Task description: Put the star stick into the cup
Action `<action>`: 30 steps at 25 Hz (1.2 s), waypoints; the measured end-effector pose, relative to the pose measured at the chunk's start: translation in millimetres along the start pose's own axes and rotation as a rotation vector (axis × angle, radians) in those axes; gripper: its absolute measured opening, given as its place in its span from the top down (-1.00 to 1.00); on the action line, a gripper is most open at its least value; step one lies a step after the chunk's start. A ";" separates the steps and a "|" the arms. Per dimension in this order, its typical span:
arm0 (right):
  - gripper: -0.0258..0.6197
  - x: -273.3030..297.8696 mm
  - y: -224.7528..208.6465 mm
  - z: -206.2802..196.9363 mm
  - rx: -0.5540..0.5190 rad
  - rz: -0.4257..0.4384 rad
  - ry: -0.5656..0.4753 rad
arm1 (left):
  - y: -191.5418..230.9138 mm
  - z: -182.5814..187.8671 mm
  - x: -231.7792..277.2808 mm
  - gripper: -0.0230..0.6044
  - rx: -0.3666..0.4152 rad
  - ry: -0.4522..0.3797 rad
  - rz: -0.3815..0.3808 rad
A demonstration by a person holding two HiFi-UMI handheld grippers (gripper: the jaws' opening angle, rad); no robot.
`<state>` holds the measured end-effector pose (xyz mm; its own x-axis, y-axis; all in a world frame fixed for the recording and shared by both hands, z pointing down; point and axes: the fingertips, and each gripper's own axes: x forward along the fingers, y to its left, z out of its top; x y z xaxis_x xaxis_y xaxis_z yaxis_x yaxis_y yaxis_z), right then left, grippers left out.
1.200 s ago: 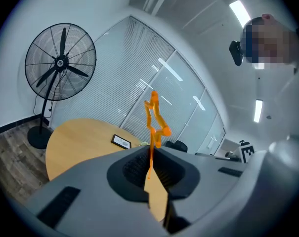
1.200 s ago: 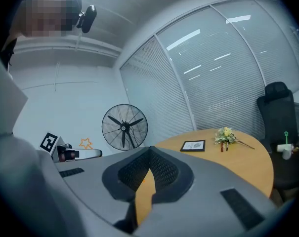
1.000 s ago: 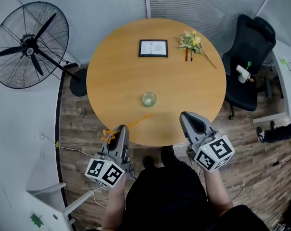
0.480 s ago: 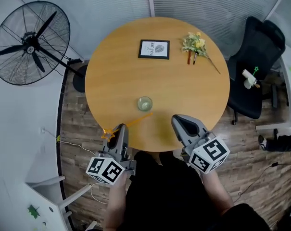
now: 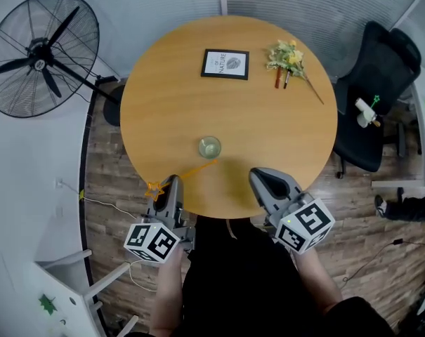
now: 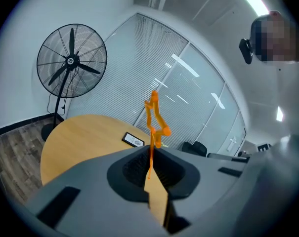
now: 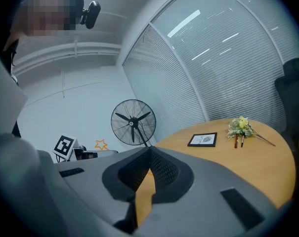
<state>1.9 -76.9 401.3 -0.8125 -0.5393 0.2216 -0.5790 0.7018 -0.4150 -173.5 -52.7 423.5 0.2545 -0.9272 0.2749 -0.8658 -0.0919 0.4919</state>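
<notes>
Star stick (image 5: 192, 170) is clamped in the left gripper (image 5: 172, 182), its plain end just short of the cup (image 5: 209, 147) at one o'clock and not yet inside. The right gripper (image 5: 258, 178), jaws together and empty, hovers at the table (image 5: 268, 118) edge. Insertion remains.

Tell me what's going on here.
A person stands at a round table with a gripper in each hand. The left gripper is shut on the orange star stick, whose plain end points toward the cup on the table. The stick is not yet in the cup. The right gripper is shut and empty, hovering at the table's near edge.
</notes>
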 end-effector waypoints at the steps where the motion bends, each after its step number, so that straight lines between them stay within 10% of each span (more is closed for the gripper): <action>1: 0.89 0.5 -1.1 0.8 0.001 -0.007 -0.002 | 1.8 -0.3 2.9 0.88 0.002 0.004 -0.002; 30: 0.89 40.5 -36.4 -4.3 0.058 -0.161 0.077 | 56.6 -42.7 98.4 0.88 0.032 0.223 -0.076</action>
<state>-10.3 -122.3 429.2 -0.7137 -0.6036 0.3553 -0.6989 0.5802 -0.4181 -179.1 -133.6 513.6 0.4053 -0.8143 0.4156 -0.8529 -0.1731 0.4925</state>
